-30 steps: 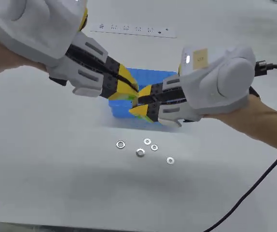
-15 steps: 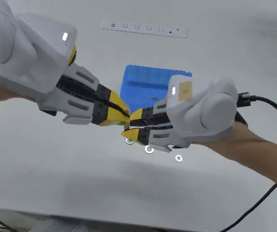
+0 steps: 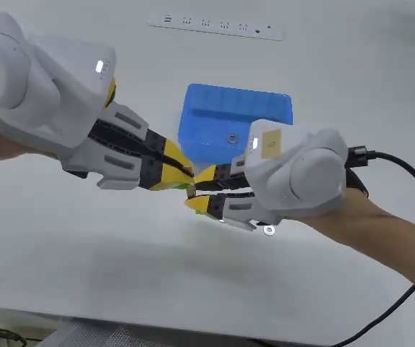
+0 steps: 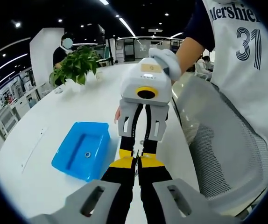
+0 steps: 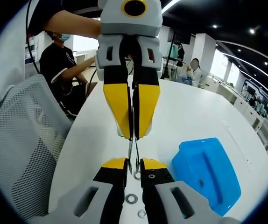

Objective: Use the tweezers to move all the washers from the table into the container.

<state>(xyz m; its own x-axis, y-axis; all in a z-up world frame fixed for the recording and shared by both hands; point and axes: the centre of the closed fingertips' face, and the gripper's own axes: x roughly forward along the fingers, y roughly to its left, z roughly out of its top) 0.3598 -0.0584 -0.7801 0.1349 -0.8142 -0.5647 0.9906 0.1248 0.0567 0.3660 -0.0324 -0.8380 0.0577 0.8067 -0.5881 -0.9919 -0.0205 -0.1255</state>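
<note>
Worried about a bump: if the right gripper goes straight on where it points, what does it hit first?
Most likely the left gripper: its yellow jaws face the right gripper almost tip to tip, with the tweezers running between them. Depth is hard to judge.

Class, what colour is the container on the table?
Blue container; clearest in the head view.

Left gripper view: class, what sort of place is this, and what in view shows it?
Probably an open-plan office or demo lab, indoors: a long white table, a mesh chair beside it, a potted plant standing further along it, and ceiling strip lights overhead.
</note>
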